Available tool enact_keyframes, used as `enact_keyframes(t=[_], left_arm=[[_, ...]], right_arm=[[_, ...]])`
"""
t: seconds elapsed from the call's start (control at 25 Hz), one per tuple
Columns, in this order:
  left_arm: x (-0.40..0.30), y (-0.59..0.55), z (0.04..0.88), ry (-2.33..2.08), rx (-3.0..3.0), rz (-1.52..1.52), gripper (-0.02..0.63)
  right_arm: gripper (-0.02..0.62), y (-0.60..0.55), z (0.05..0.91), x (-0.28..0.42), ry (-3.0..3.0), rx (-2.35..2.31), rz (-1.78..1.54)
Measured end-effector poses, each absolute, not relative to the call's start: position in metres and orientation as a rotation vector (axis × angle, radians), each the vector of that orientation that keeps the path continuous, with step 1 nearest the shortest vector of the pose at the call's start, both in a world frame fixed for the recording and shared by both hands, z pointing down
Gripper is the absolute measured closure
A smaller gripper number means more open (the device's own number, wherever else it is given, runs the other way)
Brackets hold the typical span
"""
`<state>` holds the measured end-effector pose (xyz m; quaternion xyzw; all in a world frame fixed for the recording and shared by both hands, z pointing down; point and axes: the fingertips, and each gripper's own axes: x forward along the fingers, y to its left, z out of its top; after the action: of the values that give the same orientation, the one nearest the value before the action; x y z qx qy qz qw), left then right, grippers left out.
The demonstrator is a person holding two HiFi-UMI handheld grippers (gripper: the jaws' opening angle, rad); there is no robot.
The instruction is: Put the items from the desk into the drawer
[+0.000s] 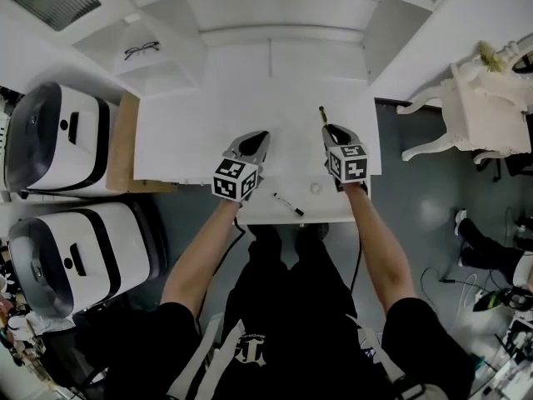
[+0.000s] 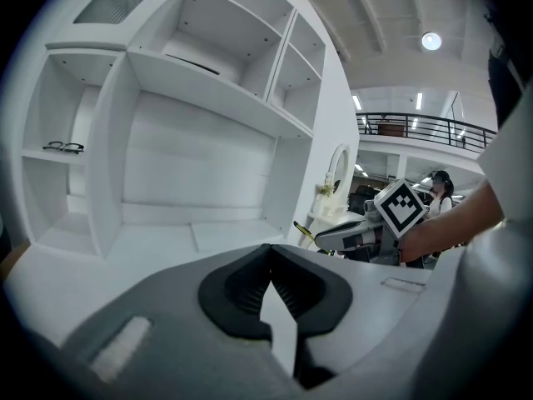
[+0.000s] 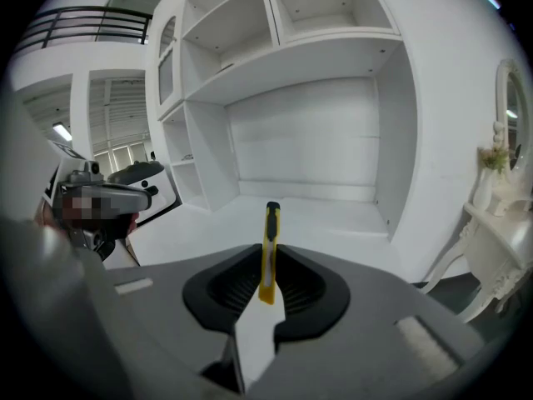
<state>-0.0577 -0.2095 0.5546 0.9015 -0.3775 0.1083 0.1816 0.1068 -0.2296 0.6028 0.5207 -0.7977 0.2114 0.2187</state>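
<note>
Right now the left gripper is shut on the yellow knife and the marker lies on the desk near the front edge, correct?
Not quite: it's the right gripper that is shut on the yellow knife, as the right gripper view shows. The left gripper is shut and empty. The marker does lie on the desk near the front edge.

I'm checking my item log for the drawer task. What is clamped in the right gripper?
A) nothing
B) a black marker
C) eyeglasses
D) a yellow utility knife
D: in the right gripper view, the right gripper has its jaws closed on a slim yellow utility knife with a black end, which sticks out past the fingertips.
</note>
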Motion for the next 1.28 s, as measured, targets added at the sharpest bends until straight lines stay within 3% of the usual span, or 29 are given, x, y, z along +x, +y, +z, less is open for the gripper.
enact_keyframes(t=[0.56,1.28], left_arm=[[0.013,-0.184,0.503,-1.086,2.626,0.276,0.609],[0.086,-0.153,0.494,-1.129,2.634,0.245,0.609]], right_arm=[[0.546,-0.181,0.524,0.163,-2.366,1.455,0.465],[0.543,-0.137,0.517,0.239,-2.406,1.428,0.457]])
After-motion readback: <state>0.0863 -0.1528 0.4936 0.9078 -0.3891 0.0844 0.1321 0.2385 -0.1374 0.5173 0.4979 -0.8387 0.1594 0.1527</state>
